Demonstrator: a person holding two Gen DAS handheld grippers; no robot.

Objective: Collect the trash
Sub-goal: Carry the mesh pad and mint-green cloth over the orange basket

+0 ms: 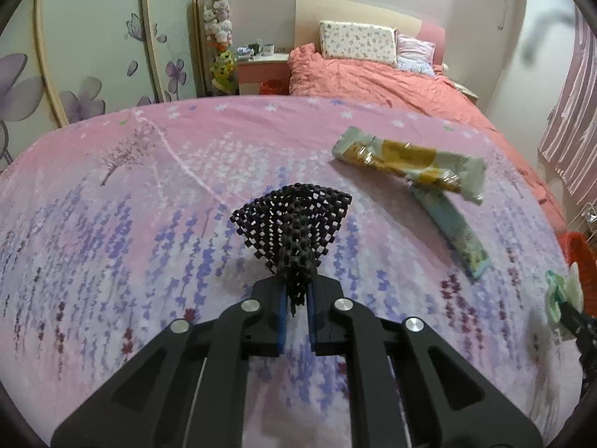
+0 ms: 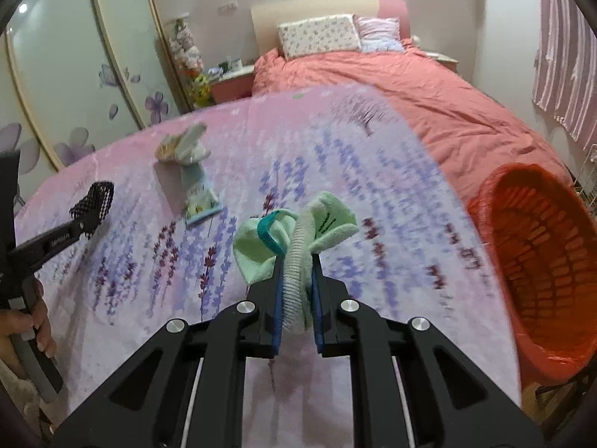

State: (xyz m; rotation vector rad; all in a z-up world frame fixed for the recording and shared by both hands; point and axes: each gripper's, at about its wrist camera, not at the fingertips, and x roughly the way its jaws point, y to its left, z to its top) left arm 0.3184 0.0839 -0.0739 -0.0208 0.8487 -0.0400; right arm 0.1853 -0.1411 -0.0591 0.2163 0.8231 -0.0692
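Note:
My left gripper (image 1: 297, 291) is shut on a black mesh piece (image 1: 294, 220) and holds it above the pink flowered sheet (image 1: 149, 194). It also shows at the left of the right wrist view (image 2: 84, 224), with the black mesh piece (image 2: 95, 201). My right gripper (image 2: 296, 280) is shut on a pale green sock (image 2: 298, 231) with a teal band and grey ribbed cuff. A yellow-and-white snack wrapper (image 1: 406, 160) and a pale blue flat wrapper (image 1: 453, 231) lie on the sheet, right of the mesh. Both show in the right wrist view, snack wrapper (image 2: 183, 145) and blue wrapper (image 2: 199, 194).
An orange-red basket (image 2: 541, 261) stands at the right beside the sheet, its edge also in the left wrist view (image 1: 576, 254). A coral duvet (image 1: 373, 82) and pillows (image 1: 358, 41) lie beyond. A wardrobe (image 1: 93, 56) and a nightstand (image 1: 261, 63) are at the left.

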